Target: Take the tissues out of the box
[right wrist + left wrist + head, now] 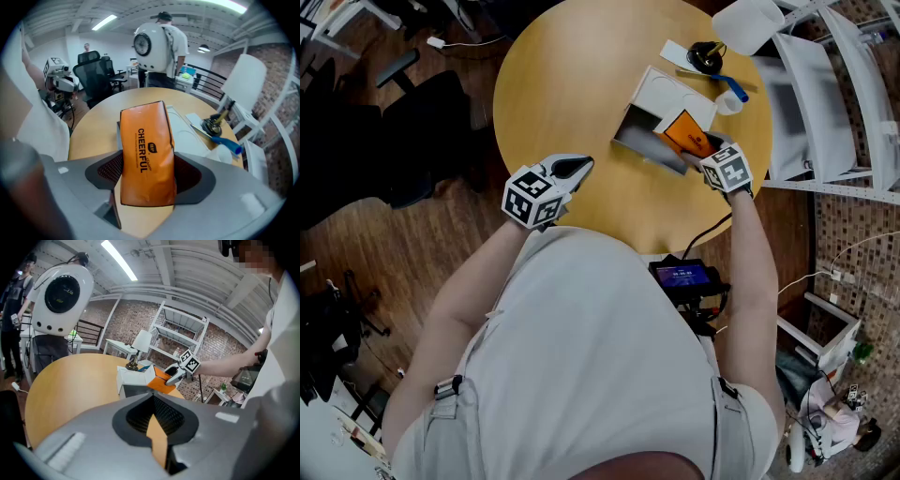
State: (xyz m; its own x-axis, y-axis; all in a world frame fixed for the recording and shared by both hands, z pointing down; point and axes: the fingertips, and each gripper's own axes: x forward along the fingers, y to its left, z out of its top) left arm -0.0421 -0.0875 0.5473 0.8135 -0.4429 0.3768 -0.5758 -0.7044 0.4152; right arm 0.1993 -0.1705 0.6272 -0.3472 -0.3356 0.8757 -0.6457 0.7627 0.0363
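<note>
Table [572,84] round, wood; left half & centre bare, lots of room there. White box [661,98] lies right of centre w/ its open end facing the near side. Far-right rim is crowded: black round item [706,58], blue-handled tool [731,87] and a small white cup [728,103] just behind the box, lamp shade [750,23] over that edge. White shelf rack [834,94] stands close off the table's right side, so little room that way. Office chair [422,122] off the left side, well apart from the rim.

Orange tissue pack [686,134] is at the box's open end, near-right corner, touching or just beside a flap; can't tell if it's fully clear of the box. Right gripper [701,155] has it: jaws spread wide, pads pressed on both sides of the pack, which stands lengthwise between them w/ print facing the camera. Right forearm reaches straight fwd over the near-right rim, wrist in line w/ the arm.

Left gripper [574,169] hangs over the near-left rim, tips pointing right toward the box, well apart from it. Jaws together, only a thin slit, nothing in them. Left elbow bent, tucked near the body.
</note>
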